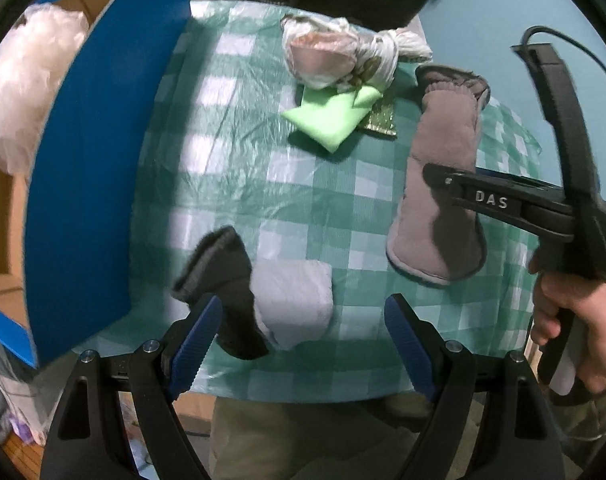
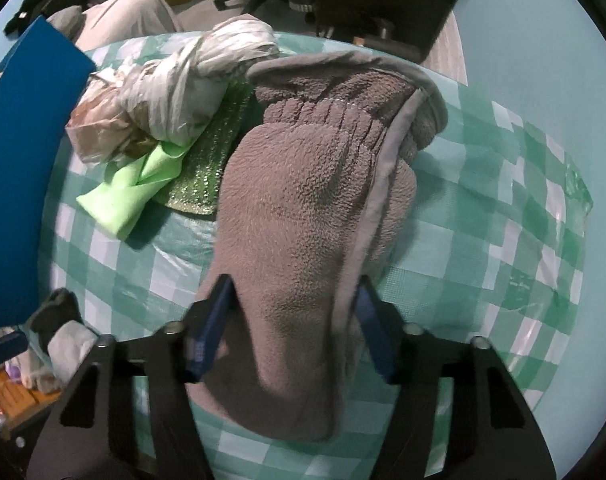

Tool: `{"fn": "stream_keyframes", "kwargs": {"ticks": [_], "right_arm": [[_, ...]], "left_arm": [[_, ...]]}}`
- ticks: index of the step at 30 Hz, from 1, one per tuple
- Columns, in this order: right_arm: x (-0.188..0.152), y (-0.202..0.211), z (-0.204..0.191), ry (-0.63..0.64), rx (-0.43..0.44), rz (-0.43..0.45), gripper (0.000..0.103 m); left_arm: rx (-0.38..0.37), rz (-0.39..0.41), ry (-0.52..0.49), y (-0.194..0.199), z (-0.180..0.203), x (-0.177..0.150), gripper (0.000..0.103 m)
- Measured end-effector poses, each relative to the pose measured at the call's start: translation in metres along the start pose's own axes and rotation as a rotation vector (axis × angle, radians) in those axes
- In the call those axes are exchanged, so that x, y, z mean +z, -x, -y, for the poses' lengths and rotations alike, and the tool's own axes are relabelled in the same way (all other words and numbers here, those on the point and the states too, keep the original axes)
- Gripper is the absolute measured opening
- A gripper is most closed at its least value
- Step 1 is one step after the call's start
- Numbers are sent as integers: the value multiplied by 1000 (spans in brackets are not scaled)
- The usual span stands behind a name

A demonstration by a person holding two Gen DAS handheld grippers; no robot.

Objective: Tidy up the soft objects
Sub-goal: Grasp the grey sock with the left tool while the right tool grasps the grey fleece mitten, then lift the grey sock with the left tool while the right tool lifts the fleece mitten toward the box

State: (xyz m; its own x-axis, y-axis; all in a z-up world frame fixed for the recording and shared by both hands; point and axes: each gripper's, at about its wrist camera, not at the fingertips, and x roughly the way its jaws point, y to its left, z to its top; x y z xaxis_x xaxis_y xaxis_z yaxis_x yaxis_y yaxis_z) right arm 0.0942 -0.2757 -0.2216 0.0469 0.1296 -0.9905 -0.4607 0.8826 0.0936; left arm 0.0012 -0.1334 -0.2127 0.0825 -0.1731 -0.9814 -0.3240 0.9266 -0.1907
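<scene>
A grey fleece slipper [image 2: 303,208] lies lengthwise on the green checked tablecloth [image 2: 483,240]. My right gripper [image 2: 291,312] points down over its near end, and both blue pads press its sides, so it is shut on the slipper. In the left wrist view the same slipper [image 1: 443,152] lies at the right under the right gripper [image 1: 443,176], which a hand [image 1: 571,320] holds. My left gripper [image 1: 303,302] stands open above a dark grey sock [image 1: 223,276] and a pale grey folded piece [image 1: 295,304]; the left pad is close to the dark sock.
At the far side lie a light green cloth [image 1: 331,116], a knotted plastic bag [image 1: 335,56] and a glittery green pad [image 1: 379,120]. A blue cardboard box flap [image 1: 103,160] rises along the table's left edge, with white plastic [image 1: 27,80] inside the box.
</scene>
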Motion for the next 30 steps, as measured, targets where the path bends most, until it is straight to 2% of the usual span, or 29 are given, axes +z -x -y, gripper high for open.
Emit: {"fn": "stream_keyframes", "kwargs": {"ticks": [1,4,7,9,14,16,20,22,30], "right_arm": [[-1,1,0,9,3,5,43],[-5,6,3,21,30,22,28],[-6,12,8,23,54,22,26],[-10,14,12,20,64,18,26],[-18,22,19,24,66,21,26],[-25,25,19,28,69,19,26],[-34,32,17,39,63,29,26],[-37,34,16,45,56,34,26],[-40,41,18,51,48,43,26]], "left_arm": [[2,-4,9,-3,1,-2,85],[-4,-8,31,-10,3,-3,85],[-8,-12,62,-18,4,-6,84],[-11,-16,78,-23,4,-8,78],[16,-47,87,-33,8,-9,53],[22,-43,91,-35,7,-11,48],[10,-40,92,-35,5,-12,29],[9,-29,79,-32,6,-12,25],[8,-10,14,-21,12,-8,22]]}}
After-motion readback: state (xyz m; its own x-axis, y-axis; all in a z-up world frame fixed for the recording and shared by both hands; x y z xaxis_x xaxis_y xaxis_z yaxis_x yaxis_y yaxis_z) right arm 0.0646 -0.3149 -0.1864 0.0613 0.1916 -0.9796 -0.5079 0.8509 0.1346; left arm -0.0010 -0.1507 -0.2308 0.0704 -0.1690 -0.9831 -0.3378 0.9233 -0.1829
